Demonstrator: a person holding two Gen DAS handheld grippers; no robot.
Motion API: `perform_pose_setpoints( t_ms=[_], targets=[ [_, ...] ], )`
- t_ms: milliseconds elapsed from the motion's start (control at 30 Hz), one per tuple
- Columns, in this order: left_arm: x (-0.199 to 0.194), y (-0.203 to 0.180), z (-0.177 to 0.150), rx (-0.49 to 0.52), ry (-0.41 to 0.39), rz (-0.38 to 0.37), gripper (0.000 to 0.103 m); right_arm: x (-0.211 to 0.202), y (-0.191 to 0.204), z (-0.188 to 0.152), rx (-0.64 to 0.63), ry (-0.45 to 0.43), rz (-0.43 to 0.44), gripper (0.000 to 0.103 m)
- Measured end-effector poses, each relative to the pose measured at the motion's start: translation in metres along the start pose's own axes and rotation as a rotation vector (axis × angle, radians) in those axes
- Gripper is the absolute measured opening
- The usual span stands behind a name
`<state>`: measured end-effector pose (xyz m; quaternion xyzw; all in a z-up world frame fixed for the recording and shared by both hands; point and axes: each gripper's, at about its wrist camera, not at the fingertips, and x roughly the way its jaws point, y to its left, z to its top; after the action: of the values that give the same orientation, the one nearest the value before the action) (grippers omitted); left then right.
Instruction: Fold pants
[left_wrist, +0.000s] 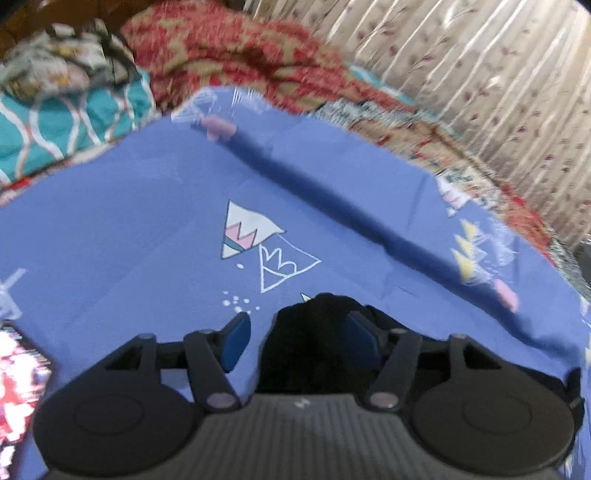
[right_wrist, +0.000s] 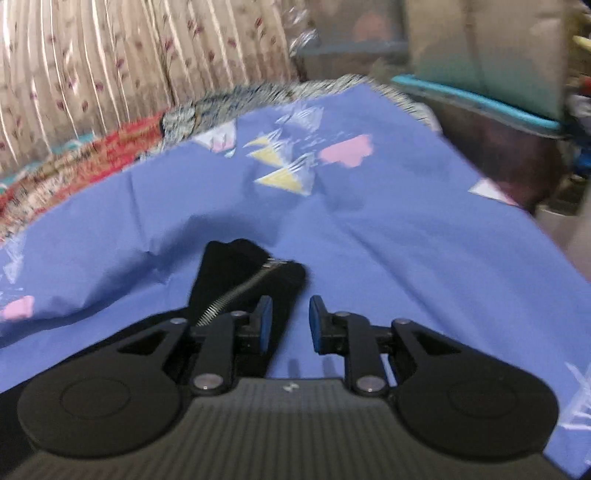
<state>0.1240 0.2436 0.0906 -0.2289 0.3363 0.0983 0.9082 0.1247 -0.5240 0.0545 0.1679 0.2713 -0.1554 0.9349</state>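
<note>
The black pants (left_wrist: 314, 339) show as a dark bunch of cloth lying on a blue sheet (left_wrist: 147, 221) printed with triangles. In the left wrist view my left gripper (left_wrist: 299, 338) is open, with the black cloth between its blue pads (left_wrist: 238, 341), against the right pad. In the right wrist view a corner of the black pants (right_wrist: 243, 273) with a metal zipper lies under my left finger. My right gripper (right_wrist: 290, 325) is open, with only blue sheet (right_wrist: 369, 240) in the gap. Most of the pants are hidden below both grippers.
A red and tan blanket (left_wrist: 240, 51) and a teal patterned pillow (left_wrist: 55, 125) lie beyond the sheet. A beige flowered curtain (left_wrist: 480, 74) hangs behind, also in the right wrist view (right_wrist: 92, 66). A teal-rimmed bin (right_wrist: 480, 107) stands at the far right.
</note>
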Motion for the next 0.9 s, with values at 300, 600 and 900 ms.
perform_pose_setpoints(
  t_ms=[300,600,900],
  targets=[
    [-0.057,0.020,-0.063,0.036,0.131,0.012,0.074,-0.070,-0.085,-0.038,0.201,0.030,0.008,0.027],
    [-0.081,0.047,-0.113,-0.161,0.279,-0.036,0.075,0.030,-0.032,-0.015,0.315,0.061,0.153,0.040],
    [-0.059,0.017,-0.135,-0.139,0.344,-0.016,0.075,0.144,-0.022,-0.014,0.463,0.152,0.105,0.030]
  ],
)
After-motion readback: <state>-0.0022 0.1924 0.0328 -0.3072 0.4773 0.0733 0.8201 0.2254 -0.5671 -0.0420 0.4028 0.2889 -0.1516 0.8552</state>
